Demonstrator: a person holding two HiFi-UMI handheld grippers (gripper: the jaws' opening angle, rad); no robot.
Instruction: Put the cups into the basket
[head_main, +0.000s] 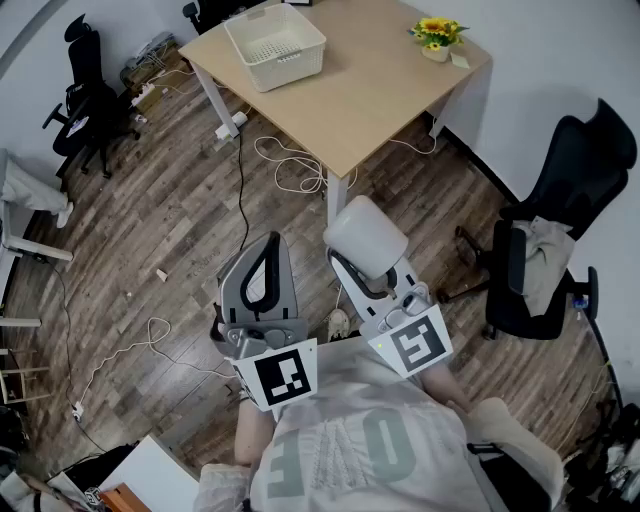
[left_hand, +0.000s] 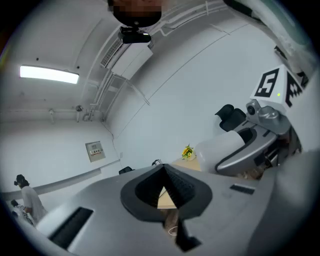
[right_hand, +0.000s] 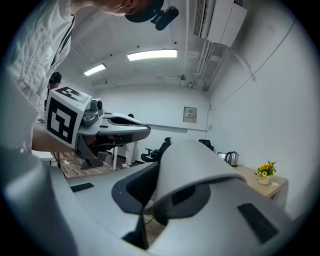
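My right gripper (head_main: 366, 246) is shut on a white cup (head_main: 365, 233), held above the wooden floor in front of the table. In the right gripper view the cup (right_hand: 192, 167) fills the space between the jaws, lying on its side with its opening facing down toward the camera. My left gripper (head_main: 265, 252) hangs beside it on the left, shut and empty; its jaws (left_hand: 162, 169) meet at the tips. The left gripper view also catches the cup (left_hand: 218, 149) in the other gripper. A white slotted basket (head_main: 275, 44) stands empty on the far left of the wooden table (head_main: 385, 90).
A small pot of yellow flowers (head_main: 435, 33) sits at the table's far right corner. Black office chairs stand at the right (head_main: 560, 230) and the far left (head_main: 85, 90). White cables (head_main: 290, 165) trail over the floor near the table leg.
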